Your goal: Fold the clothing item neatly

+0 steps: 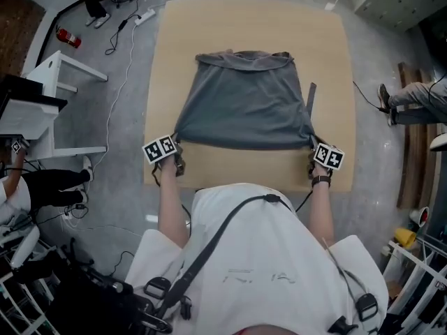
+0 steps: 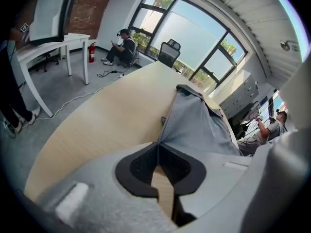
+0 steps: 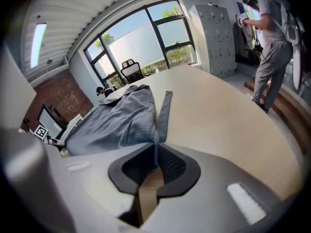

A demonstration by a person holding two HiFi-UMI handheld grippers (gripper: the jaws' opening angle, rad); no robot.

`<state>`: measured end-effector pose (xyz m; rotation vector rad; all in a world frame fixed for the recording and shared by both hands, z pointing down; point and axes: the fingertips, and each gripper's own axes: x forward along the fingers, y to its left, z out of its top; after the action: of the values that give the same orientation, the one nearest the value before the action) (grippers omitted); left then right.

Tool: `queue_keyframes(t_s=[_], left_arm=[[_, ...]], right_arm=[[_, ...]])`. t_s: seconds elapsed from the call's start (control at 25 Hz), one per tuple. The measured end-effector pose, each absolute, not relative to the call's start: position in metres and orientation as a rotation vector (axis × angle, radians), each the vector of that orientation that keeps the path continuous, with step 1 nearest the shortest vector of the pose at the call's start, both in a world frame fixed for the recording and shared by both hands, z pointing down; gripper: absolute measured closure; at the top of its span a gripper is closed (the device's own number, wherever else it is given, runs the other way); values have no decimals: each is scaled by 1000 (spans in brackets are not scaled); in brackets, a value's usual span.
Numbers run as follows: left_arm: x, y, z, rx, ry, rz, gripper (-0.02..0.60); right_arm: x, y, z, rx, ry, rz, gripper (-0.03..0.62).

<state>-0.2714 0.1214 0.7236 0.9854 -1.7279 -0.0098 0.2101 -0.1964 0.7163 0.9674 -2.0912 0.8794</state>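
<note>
A grey garment (image 1: pixel 244 103) lies spread on the light wooden table (image 1: pixel 251 26), its near edge stretched between my two grippers. My left gripper (image 1: pixel 176 145) pinches the garment's near left corner (image 2: pixel 163 137); its black pads (image 2: pixel 143 161) meet on the cloth. My right gripper (image 1: pixel 312 147) pinches the near right corner (image 3: pixel 154 140), pads (image 3: pixel 170 164) closed on the fabric. A narrow grey strip (image 1: pixel 310 98) hangs off the garment's right side. The far end (image 1: pixel 244 60) is bunched in folds.
Bare table runs along the near edge (image 1: pixel 244 169) and the far part. A white desk (image 1: pixel 49 82) stands on the floor to the left, with cables and a red extinguisher (image 1: pixel 68 38). A person's legs (image 1: pixel 412 100) show at the right.
</note>
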Motion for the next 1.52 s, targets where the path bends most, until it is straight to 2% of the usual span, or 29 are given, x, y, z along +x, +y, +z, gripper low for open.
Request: queue_keyframes(t_s=[0.12,0.2,0.24,0.32,0.36,0.6,0.76,0.92,1.08,1.12,1.16,1.28,1.52], left_arm=[[-264,131,732,992,-1716,31,566],[-256,135,738,993,-1722,87,536],[-252,139,740,991,-1723,130,501],[-246,151,741,991,-1730,225,446],[-243,156,740,997,-1735,256,446],[-226,165,740,1013,-1719,198,445],[-235,153,736,1075,-1772,358,445],[-244,139,739,1090,-1758,358,445],[-245,133,748,1111,-1701,364,450],[-245,133,750,1113,-1688,376,485],[-244,134,751,1117,-1679,386,551],[-236,135,750,1164,-1646,382,566],[-215,143,733,1262,-1639,326,569]], right_arm=[[211,-190,725,942,-2091,884,562],[212,-189,725,990,-2079,868,550],[213,-188,723,1018,-2070,851,508],[217,-182,720,1052,-2059,809,380],[218,-178,717,1062,-2056,794,356],[218,-143,716,1077,-2031,932,350],[196,-131,725,1000,-2034,888,349],[185,-146,735,1081,-2019,899,310],[177,-156,746,1112,-1994,996,331],[176,-156,747,1110,-1986,1005,352],[175,-155,748,1101,-1980,1003,384],[176,-147,749,1081,-1977,971,495],[200,-131,739,1121,-2032,981,522]])
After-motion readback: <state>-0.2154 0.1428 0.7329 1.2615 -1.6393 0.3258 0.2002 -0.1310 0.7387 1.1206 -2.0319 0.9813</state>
